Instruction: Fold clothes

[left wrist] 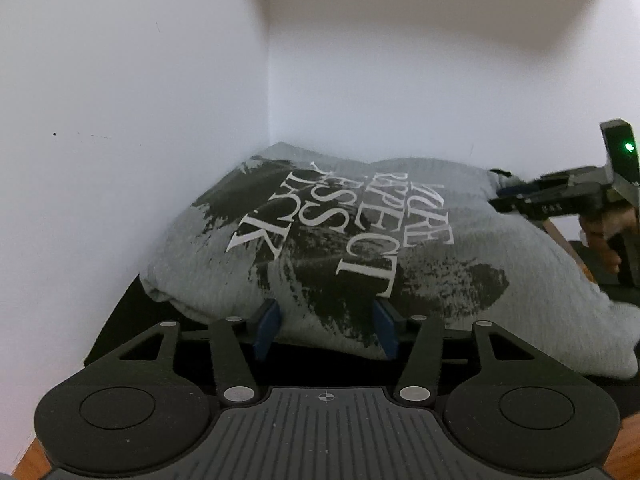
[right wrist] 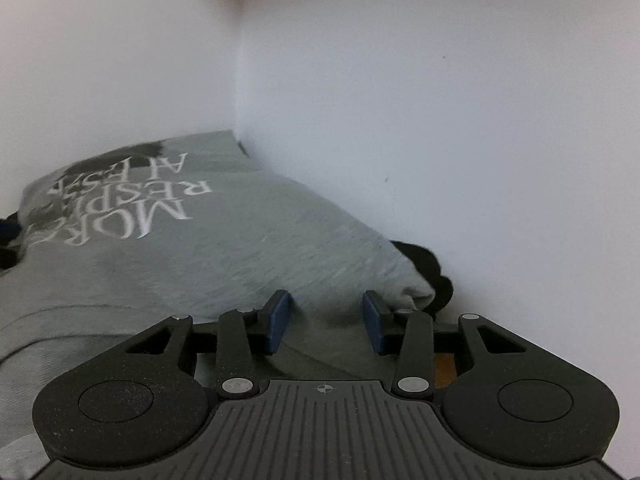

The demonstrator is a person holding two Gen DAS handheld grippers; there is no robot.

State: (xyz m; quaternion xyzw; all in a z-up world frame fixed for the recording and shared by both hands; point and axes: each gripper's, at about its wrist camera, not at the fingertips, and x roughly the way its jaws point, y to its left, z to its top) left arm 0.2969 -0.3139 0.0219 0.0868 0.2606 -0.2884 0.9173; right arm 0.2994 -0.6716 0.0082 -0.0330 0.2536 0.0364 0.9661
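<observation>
A grey sweatshirt (left wrist: pixel 360 248) w/ a dark brush-stroke print and white lettering is seen lying folded in a thick bundle on a dark tabletop (left wrist: pixel 120 320), pushed into the corner where two white walls (left wrist: pixel 120 100) meet. In the right wrist view the same garment (right wrist: pixel 240 248) is seen running along the right-hand wall, w/ a black piece of fabric (right wrist: pixel 428 268) showing at its near right edge, against the wall; what it belongs to can't be told.

The left hand-held gripper (left wrist: pixel 326 330) is seen at the near edge of the bundle. Its blue pads (left wrist: pixel 266 332) are held apart, w/ the folded edge of the sweatshirt lying between them; no pinch on the cloth is visible, so the jaws are read as apart, not clamped.

The right hand-held gripper (right wrist: pixel 326 322) is seen at the near end of the garment, approx. by the wall side. Its blue pads (right wrist: pixel 278 322) are also set apart, w/ grey cloth lying between and beneath them. Whether the pads press on the cloth can't be told from this view. The same gripper (left wrist: pixel 508 200) is seen in the left wrist view at the far right, its tips at the far right edge of the bundle, w/ a green light on its body and part of a hand (left wrist: pixel 608 236) behind it.

A strip of wood-coloured surface (left wrist: pixel 28 460) is visible at the lower left corner of the left wrist view.
</observation>
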